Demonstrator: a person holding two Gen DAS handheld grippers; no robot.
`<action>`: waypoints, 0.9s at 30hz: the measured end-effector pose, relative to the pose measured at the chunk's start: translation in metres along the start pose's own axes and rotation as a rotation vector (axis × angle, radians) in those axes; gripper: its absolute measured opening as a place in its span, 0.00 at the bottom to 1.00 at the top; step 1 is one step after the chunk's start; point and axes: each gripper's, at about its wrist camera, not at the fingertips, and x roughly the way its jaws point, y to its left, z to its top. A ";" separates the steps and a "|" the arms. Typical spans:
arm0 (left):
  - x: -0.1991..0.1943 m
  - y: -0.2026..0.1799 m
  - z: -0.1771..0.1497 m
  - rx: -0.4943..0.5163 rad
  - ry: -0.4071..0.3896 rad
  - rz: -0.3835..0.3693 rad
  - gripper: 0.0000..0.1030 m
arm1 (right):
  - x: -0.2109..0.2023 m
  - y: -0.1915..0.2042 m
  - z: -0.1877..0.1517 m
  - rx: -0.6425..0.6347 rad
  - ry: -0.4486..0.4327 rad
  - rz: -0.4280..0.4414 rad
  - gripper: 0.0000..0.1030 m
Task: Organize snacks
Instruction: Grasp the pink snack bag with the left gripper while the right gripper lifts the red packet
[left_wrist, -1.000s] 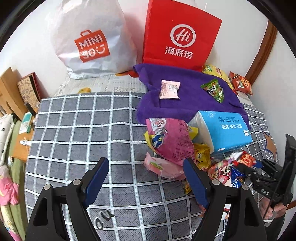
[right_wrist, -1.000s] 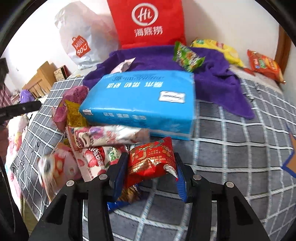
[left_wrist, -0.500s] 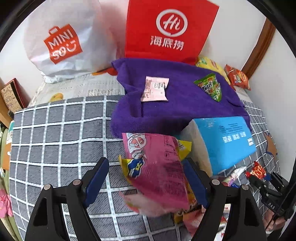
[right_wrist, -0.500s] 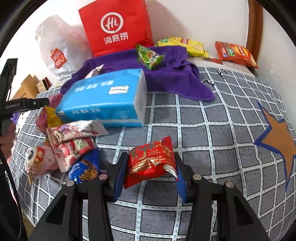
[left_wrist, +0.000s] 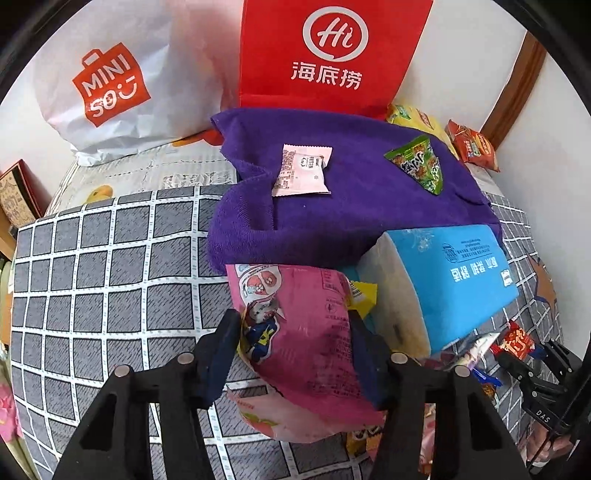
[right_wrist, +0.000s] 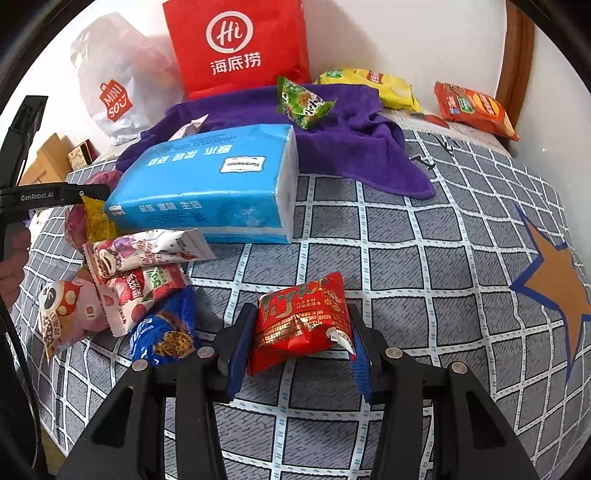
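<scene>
Pink snack bag (left_wrist: 303, 332) sits pinched between the fingers of the left claw (left_wrist: 295, 350), lifted over the checked bed cover (left_wrist: 110, 277) beside one blue tissue pack (left_wrist: 454, 280). One red foil packet (right_wrist: 301, 321) is squeezed in the right claw (right_wrist: 299, 343), held above the cover. Two small packets lie on the purple towel (left_wrist: 351, 206): a pale pink one (left_wrist: 301, 170) and a green one (left_wrist: 417, 164). Two carrier bags, one red (left_wrist: 332, 55) and one white (left_wrist: 110, 85), stand against the wall.
</scene>
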 end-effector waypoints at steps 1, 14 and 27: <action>-0.003 0.001 -0.001 -0.003 -0.007 -0.001 0.51 | -0.002 0.001 0.000 -0.002 -0.003 0.002 0.46; -0.064 -0.004 -0.025 -0.014 -0.100 -0.025 0.51 | -0.038 0.011 -0.007 -0.008 -0.052 0.016 0.46; -0.095 -0.030 -0.039 -0.002 -0.132 -0.068 0.51 | -0.079 0.025 0.007 -0.035 -0.134 0.019 0.46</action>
